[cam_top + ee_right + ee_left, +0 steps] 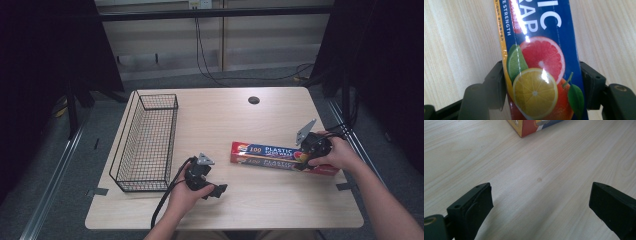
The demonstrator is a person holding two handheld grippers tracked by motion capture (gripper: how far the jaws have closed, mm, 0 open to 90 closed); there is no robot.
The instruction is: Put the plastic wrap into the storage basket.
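A pale wooden table (225,115) carried a black wire basket (145,142) along its left side. Well to the basket's right lay a long box of plastic wrap (272,155), flat near the table's right edge. The right gripper (541,87) had its jaws pressed against both sides of the box's right end. The left gripper (541,200) stood wide apart over bare wood, holding nothing.
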